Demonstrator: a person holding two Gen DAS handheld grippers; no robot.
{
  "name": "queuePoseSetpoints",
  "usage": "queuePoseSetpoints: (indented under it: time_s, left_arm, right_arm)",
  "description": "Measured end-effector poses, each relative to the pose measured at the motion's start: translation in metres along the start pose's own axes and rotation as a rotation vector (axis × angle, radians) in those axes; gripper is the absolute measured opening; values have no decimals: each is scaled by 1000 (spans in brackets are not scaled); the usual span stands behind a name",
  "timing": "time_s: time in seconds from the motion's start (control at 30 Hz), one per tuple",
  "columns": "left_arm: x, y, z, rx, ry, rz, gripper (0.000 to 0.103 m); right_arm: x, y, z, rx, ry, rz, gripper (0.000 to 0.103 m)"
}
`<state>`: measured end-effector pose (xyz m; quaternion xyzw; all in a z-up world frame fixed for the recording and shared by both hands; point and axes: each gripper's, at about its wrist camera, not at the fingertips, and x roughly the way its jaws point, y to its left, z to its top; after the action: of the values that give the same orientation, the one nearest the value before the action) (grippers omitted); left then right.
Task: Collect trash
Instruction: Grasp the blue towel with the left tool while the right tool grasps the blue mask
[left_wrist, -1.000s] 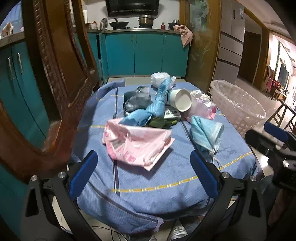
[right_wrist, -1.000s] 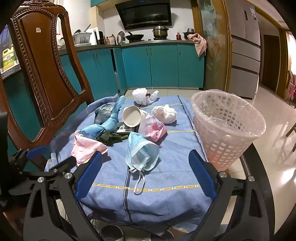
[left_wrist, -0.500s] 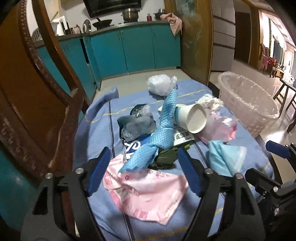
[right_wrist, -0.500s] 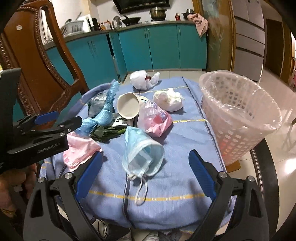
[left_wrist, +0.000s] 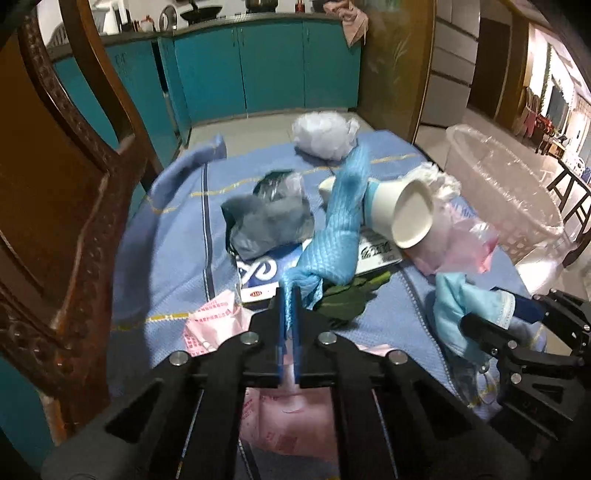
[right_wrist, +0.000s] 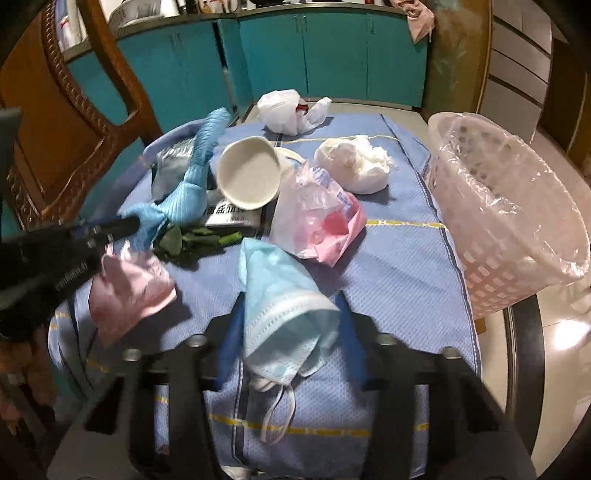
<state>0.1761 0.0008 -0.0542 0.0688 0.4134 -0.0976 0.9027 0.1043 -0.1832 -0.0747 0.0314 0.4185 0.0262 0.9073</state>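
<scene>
My left gripper (left_wrist: 290, 295) is shut on the near end of a twisted blue cloth (left_wrist: 338, 225); it also shows in the right wrist view (right_wrist: 125, 225), gripping the blue cloth (right_wrist: 192, 184). My right gripper (right_wrist: 291, 317) is shut on a light blue face mask (right_wrist: 280, 295), which also shows in the left wrist view (left_wrist: 469, 306). A pink paper wrapper (right_wrist: 125, 288) lies under the left gripper. A white paper cup (right_wrist: 249, 177), a pink plastic bag (right_wrist: 317, 221) and a lined white basket (right_wrist: 509, 218) lie further out.
A white tissue wad (right_wrist: 354, 166), a white plastic bag (right_wrist: 284, 110), a grey bag (left_wrist: 266, 221), green leaves (right_wrist: 195, 240) and a printed box (left_wrist: 258, 277) lie on the blue tablecloth (right_wrist: 399, 277). A carved wooden chair (left_wrist: 55, 184) stands at the left.
Both grippers moved forward and closed. The left one took hold of the blue cloth's end. The right one took hold of the face mask.
</scene>
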Motion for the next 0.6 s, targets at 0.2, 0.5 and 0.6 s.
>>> queuePoseSetpoints:
  time_s: [0.2,0.5,0.6]
  left_arm:
    - [-42,2,-6,-28,-151,-64,3]
    - [-116,-3,-18,-46,-461,-94,3]
    - [-127,-11,-22,-22,-498,-96,3]
  right_arm:
    - [-36,-3,-8,22,-107,80,29]
    - [-81,0,-7,1,-332,95,25]
    - [-89,-4,-7,7,-375,79,24]
